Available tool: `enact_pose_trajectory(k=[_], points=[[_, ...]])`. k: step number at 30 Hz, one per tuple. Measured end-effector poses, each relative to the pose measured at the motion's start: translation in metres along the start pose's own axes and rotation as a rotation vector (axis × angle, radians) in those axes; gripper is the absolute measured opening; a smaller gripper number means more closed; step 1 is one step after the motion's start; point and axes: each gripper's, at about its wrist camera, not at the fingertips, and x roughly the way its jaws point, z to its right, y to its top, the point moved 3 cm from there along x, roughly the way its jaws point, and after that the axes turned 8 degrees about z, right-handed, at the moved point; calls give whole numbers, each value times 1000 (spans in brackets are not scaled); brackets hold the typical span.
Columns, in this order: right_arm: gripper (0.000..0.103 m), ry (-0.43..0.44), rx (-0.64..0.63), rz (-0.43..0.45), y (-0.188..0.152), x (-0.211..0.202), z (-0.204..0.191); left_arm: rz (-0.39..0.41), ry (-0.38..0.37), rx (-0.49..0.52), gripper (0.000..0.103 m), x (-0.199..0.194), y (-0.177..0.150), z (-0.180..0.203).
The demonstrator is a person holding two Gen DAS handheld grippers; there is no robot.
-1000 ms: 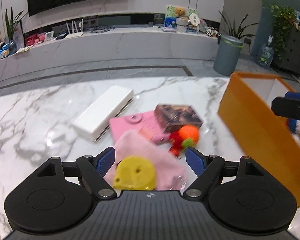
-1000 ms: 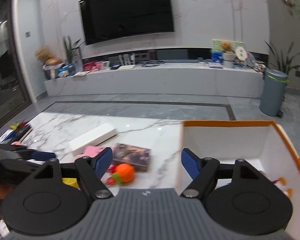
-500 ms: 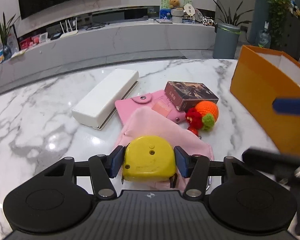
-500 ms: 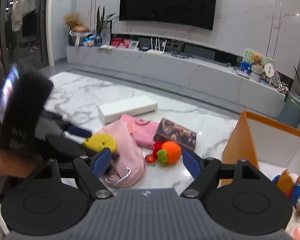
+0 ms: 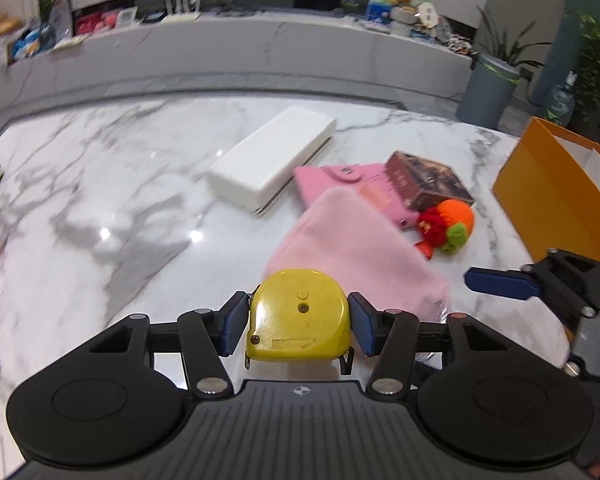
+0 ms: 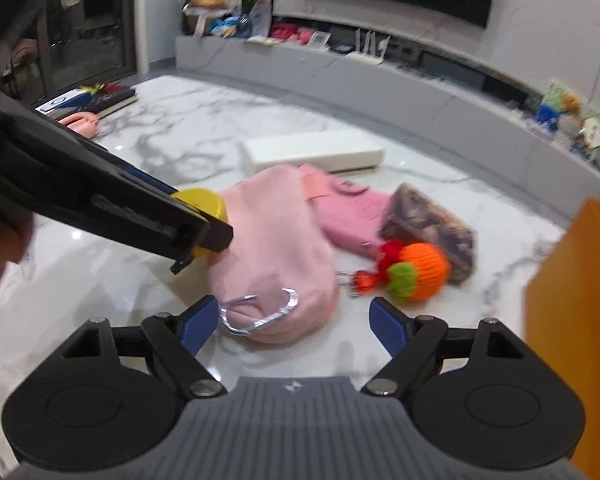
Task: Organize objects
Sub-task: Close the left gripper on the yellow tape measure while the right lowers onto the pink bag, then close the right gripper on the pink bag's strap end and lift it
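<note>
My left gripper (image 5: 299,322) is shut on a yellow tape measure (image 5: 299,316), held just above the near end of a pink pouch (image 5: 356,252). From the right wrist view that same tape measure (image 6: 204,202) peeks out behind the left gripper's black body. My right gripper (image 6: 294,322) hovers low over the pink pouch (image 6: 272,248) near its silver ring (image 6: 260,312); its jaws are opening and nothing is pressed between them. An orange knitted toy (image 6: 414,268) lies right of the pouch. The orange box (image 5: 556,196) stands at the right.
A white oblong box (image 5: 272,164), a pink wallet (image 5: 352,184) and a dark card box (image 5: 428,184) lie on the marble table (image 5: 100,200). Books and a pink item (image 6: 88,104) sit at the table's far left edge. A person's hand (image 6: 0,248) holds the left gripper.
The left gripper closed on the yellow tape measure and lifted it off the pouch. The right gripper swung from over the orange box down to the pink pouch, opening wider.
</note>
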Motion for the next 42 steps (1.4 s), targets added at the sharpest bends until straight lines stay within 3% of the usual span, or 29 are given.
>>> enact_pose_trajectory(k=[4,10,16,18,22,42], points=[[94,55,28,-25,7,19,-8,-11,62,-33,60,-5,-9,-20],[96,29,-3,-15,24,48,-12,-10,77,-78,60,-6,-14,-37],[98,60,-169,-12,27,68,-28,-48,73,-87,63,2,-27,-43],[93,68,-210,-22,24,70,-32,-46,60,-113,64,2,-31,-47],[83,87,-168,-38,23,67,-30,-50,58,-104,63,0,-30,-47],[62,21,-130,-76,23,11,-20,-22,6,-150,62,-42,-43,-35]])
